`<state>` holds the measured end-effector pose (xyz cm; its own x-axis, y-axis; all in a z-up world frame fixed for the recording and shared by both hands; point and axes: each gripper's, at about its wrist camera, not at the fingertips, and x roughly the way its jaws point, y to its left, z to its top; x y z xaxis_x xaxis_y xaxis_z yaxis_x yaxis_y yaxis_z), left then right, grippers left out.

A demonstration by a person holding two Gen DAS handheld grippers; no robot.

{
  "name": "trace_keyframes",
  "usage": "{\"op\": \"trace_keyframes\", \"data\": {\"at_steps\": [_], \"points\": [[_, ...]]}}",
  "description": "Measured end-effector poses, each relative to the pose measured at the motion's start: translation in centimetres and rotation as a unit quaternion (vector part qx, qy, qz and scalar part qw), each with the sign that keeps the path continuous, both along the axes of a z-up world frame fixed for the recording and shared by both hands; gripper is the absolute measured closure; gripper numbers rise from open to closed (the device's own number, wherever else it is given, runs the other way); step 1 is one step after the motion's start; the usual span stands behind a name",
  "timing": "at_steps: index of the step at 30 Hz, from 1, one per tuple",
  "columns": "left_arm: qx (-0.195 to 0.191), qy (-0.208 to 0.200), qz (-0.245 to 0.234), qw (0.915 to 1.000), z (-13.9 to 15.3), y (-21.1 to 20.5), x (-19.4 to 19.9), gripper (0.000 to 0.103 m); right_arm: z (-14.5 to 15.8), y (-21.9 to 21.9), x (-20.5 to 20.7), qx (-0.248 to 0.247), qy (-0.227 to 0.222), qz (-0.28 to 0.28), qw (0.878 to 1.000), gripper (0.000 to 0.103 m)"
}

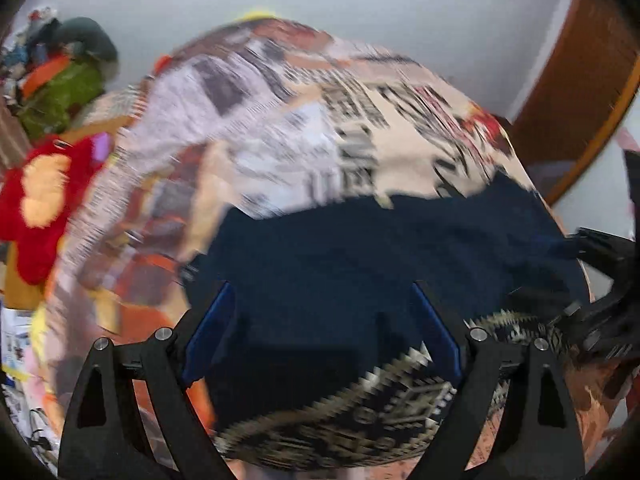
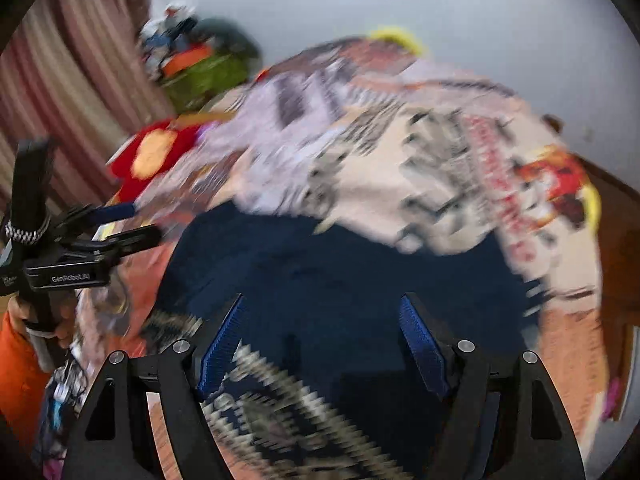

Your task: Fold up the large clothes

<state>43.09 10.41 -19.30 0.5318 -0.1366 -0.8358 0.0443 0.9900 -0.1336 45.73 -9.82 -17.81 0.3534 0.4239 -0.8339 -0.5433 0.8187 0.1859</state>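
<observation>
A bed covered with a busy printed sheet (image 1: 304, 128) fills most of both views, its pattern smeared by motion blur. The far edge of the bed is bounded by a pale wall (image 1: 360, 4), and its right edge by a brown wooden door (image 1: 572, 92). A striped curtain (image 2: 68, 72) is seen at the far left in the right wrist view.

A large navy garment (image 1: 360, 256) is spread on the near part of the bed, with a band of cream and black patterned trim (image 1: 360, 420) along its near edge. Its far edge is overlapped by the printed sheet, while its left and right edges stop short of the sides of the bed, so open sheet is left on both sides.

At the far left a pile of mixed clothes (image 1: 60, 76) is heaped by the wall, and a red and yellow plush item (image 1: 40, 196) lies nearer along the left edge, well apart from the garment.

The left gripper (image 1: 324, 328) is held over the near left part of the garment with its blue-padded fingers spread wide and nothing between them. The right gripper (image 2: 322, 340) is likewise spread apart and holds nothing, over the near right part. Whether the fingertips touch the cloth cannot be told through the blur.
</observation>
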Motion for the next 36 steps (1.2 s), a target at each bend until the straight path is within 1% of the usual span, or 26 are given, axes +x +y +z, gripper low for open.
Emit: {"op": "trace_keyframes", "data": {"at_steps": [3,4,5,6,8,9,10,13,17,21,24,28,30,32,34,36], "points": [[0.002,0.032,-0.018,0.9993,-2.8,-1.7,-0.3,0.015,-3.1,1.7,-1.2,-0.039,0.019,0.029,0.999,0.026],[0.002,0.041,-0.02,0.9989,-3.6,-2.0,-0.3,0.015,-4.3,2.0,-1.5,-0.053,0.027,0.035,0.998,0.026],[0.008,0.053,-0.021,0.9984,-4.7,-2.3,-0.5,0.014,-4.9,1.9,-1.7,-0.056,0.03,0.033,0.997,0.026],[0.012,0.054,-0.023,0.9982,-5.4,-2.5,-0.8,0.014,-5.4,1.5,-1.9,-0.05,0.03,0.028,0.998,0.026],[0.004,0.04,-0.021,0.999,-6.2,-2.4,-1.7,0.012,-5.8,0.6,-2.3,-0.04,0.033,0.027,0.998,0.022],[0.004,0.037,-0.017,0.9991,-6.3,-2.2,-1.9,0.008,-5.9,0.3,-2.5,-0.042,0.034,0.031,0.998,0.02],[0.003,0.035,-0.013,0.9993,-6.4,-2.1,-2.1,0.006,-5.9,0.1,-2.8,-0.048,0.031,0.037,0.998,0.018],[-0.01,0.034,-0.004,0.9994,-6.5,-1.8,-2.8,0.006,-5.9,-0.7,-3.5,-0.063,0.019,0.042,0.997,0.011],[-0.011,0.02,-0.001,0.9997,-5.8,-1.4,-3.9,0.006,-5.7,-2.3,-3.9,-0.051,0.03,0.034,0.998,0.01],[-0.019,0.011,0.009,0.9997,-5.0,-0.3,-5.5,0.006,-5.2,-3.8,-4.6,-0.055,0.028,0.022,0.998,0.01],[-0.027,0.007,0.033,0.9991,-4.2,1.2,-7.0,0.007,-4.9,-4.3,-5.3,-0.061,0.025,0.019,0.998,0.01],[-0.015,-0.006,0.074,0.9971,-3.2,3.4,-9.0,0.007,-4.3,-4.6,-6.1,-0.077,0.014,0.013,0.997,0.01],[-0.017,-0.009,0.095,0.9953,-2.9,4.4,-10.0,0.007,-3.8,-4.5,-6.8,-0.09,0.0,0.011,0.996,0.01],[-0.031,-0.007,0.117,0.9926,-2.9,5.4,-11.0,0.007,-3.2,-4.1,-7.4,-0.1,-0.017,0.012,0.995,0.01],[-0.054,0.0,0.139,0.9889,-3.1,6.2,-12.0,0.007,-2.5,-3.6,-8.1,-0.102,-0.035,0.019,0.994,0.01],[-0.083,0.013,0.162,0.9831,-3.7,6.7,-13.0,0.007,-1.8,-2.9,-8.7,-0.104,-0.056,0.022,0.993,0.01]]}}
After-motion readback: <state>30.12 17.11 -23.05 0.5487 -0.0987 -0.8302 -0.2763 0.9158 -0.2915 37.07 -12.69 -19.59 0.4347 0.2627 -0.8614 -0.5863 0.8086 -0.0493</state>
